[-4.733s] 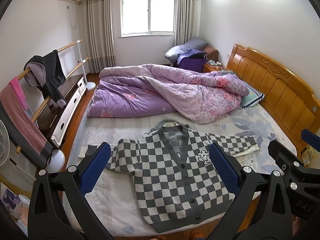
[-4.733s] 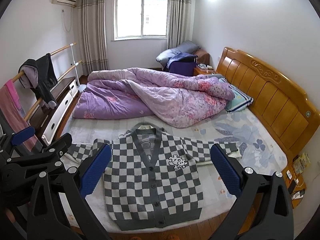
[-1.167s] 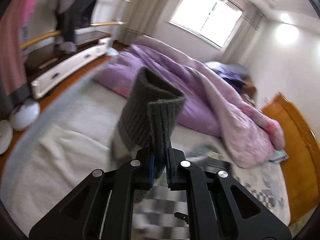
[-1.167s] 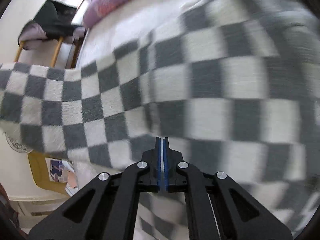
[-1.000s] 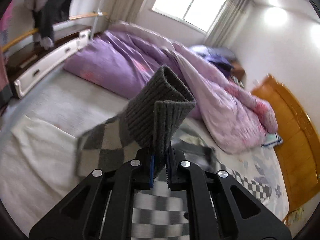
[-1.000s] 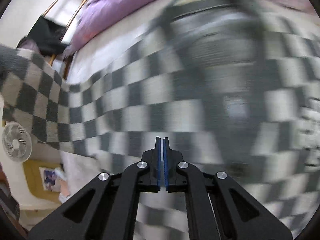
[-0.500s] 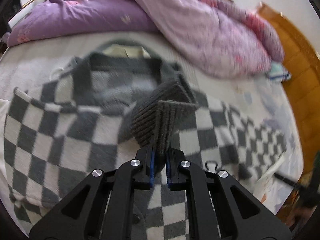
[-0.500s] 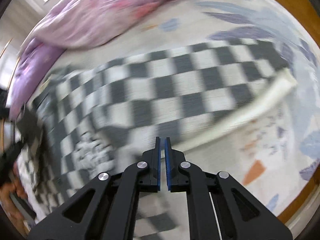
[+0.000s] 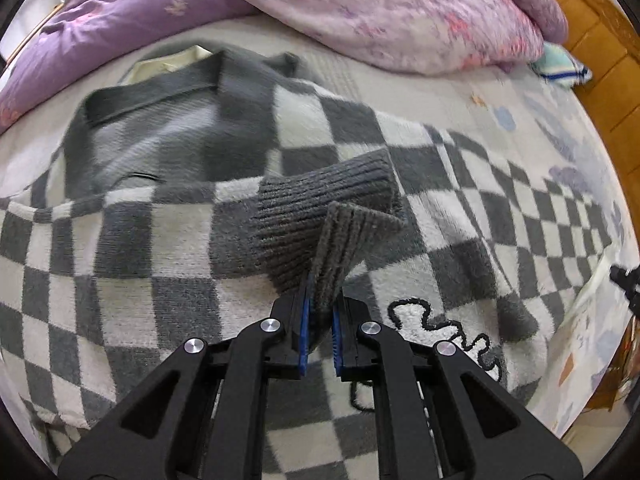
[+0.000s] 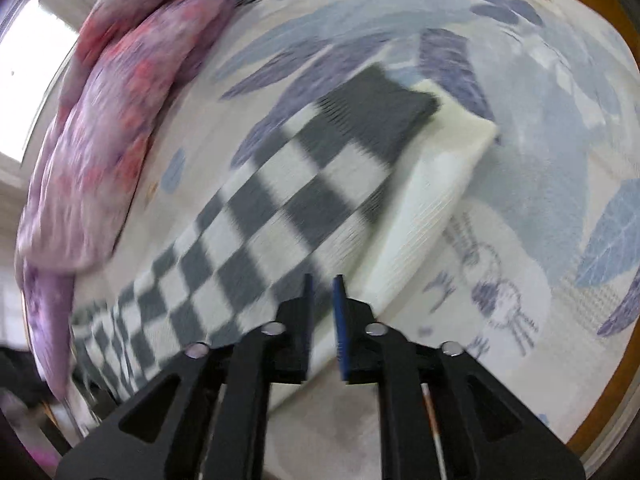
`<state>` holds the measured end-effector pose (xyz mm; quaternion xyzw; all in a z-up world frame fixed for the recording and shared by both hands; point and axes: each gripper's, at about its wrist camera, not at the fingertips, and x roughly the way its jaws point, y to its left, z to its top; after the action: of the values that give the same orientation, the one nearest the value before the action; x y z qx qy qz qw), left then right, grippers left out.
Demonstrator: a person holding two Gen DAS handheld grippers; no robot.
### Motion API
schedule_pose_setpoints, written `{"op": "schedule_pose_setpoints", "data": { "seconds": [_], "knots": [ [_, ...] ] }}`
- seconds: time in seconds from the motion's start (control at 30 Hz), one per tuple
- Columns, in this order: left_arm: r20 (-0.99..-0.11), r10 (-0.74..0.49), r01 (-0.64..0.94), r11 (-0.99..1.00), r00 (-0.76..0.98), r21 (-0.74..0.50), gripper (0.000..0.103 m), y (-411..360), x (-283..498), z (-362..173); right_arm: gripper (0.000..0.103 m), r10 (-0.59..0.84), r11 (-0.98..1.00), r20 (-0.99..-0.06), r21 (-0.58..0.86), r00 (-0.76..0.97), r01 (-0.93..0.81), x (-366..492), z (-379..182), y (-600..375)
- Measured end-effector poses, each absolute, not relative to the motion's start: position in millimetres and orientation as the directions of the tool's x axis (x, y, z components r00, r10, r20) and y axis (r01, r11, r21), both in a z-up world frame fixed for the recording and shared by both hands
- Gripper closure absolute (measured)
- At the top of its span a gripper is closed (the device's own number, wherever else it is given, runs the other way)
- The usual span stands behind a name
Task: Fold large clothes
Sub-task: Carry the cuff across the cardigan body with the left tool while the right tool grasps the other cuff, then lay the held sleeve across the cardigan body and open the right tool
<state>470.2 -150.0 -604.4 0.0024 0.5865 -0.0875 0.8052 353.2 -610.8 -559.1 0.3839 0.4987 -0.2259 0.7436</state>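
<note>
Here the ribbed grey cuff (image 9: 320,220) of the checked cardigan (image 9: 168,248) is being pinched between the blue pads of the left gripper (image 9: 319,334), the fingers being clamped on the bunched knit. The cuff and its sleeve are being held across the cardigan's chest, just near of the grey V-collar (image 9: 160,92) and left of the curly black-outlined patch (image 9: 444,328). The cardigan is lying spread on the pale patterned bedsheet (image 9: 512,104).

In the right wrist view, the right gripper (image 10: 322,312) is being held with its fingers slightly apart and nothing between them, just over the near part of the other checked sleeve (image 10: 280,200). That sleeve is stretching away to the far right, its dark cuff (image 10: 380,108) resting against a cream folded cloth (image 10: 424,208) that is lying along the sleeve's right side. The view is blurred.

A pink and purple floral quilt (image 9: 400,12) is lying heaped on the far side of the bed, beyond the collar. A wooden headboard (image 9: 600,40) is standing at the far right, with a striped pillow (image 9: 560,66) tucked beside it. The sheet (image 10: 560,160) is printed with blue leaves
</note>
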Motion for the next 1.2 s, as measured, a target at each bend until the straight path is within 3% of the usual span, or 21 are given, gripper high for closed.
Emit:
{"op": "schedule_pose_setpoints", "data": {
  "seconds": [0.03, 0.2, 0.27, 0.33, 0.47, 0.53, 0.57, 0.67, 0.8, 0.93, 1.2],
  "knots": [
    [-0.949, -0.132, 0.150, 0.984, 0.287, -0.092, 0.094, -154, 470, -609, 0.074, 0.043, 0.568, -0.911, 0.361, 0.411, 0.740, 353, -563, -620],
    [-0.963, -0.108, 0.178, 0.982, 0.248, -0.064, 0.086, -165, 472, -628, 0.063, 0.080, 0.447, -0.888, 0.438, 0.453, 0.780, 363, -582, -662],
    [-0.962, -0.129, 0.199, 0.977, 0.241, -0.082, 0.064, -170, 472, -629, 0.063, 0.088, 0.432, -0.891, 0.436, 0.444, 0.789, 370, -592, -671],
    [-0.960, -0.164, 0.211, 0.971, 0.228, -0.116, 0.051, -176, 470, -627, 0.063, 0.109, 0.410, -0.887, 0.452, 0.450, 0.792, 374, -601, -675],
    [-0.946, -0.248, 0.243, 0.950, 0.209, -0.196, 0.049, -184, 462, -620, 0.064, 0.117, 0.445, -0.894, 0.437, 0.434, 0.782, 390, -610, -674],
    [-0.930, -0.308, 0.238, 0.936, 0.203, -0.258, 0.049, -183, 458, -616, 0.088, 0.091, 0.474, -0.908, 0.401, 0.409, 0.784, 395, -609, -673],
    [-0.920, -0.329, 0.220, 0.934, 0.211, -0.283, 0.049, -181, 455, -612, 0.093, 0.080, 0.486, -0.913, 0.387, 0.401, 0.784, 395, -608, -673],
    [-0.910, -0.360, 0.180, 0.928, 0.207, -0.326, 0.047, -179, 451, -612, 0.095, 0.025, 0.518, -0.895, 0.393, 0.445, 0.760, 389, -588, -663],
    [-0.939, -0.317, 0.178, 0.940, 0.134, -0.292, 0.047, -191, 451, -641, 0.095, -0.050, 0.647, -0.849, 0.374, 0.527, 0.664, 385, -536, -627],
    [-0.953, -0.268, 0.232, 0.945, 0.142, -0.231, 0.046, -207, 453, -645, 0.095, -0.034, 0.715, -0.777, 0.420, 0.628, 0.559, 387, -483, -583],
    [-0.859, -0.435, 0.059, 0.898, 0.272, -0.436, 0.044, -121, 434, -578, 0.095, 0.099, 0.868, -0.680, 0.415, 0.726, 0.271, 419, -401, -433]
  ]
}}
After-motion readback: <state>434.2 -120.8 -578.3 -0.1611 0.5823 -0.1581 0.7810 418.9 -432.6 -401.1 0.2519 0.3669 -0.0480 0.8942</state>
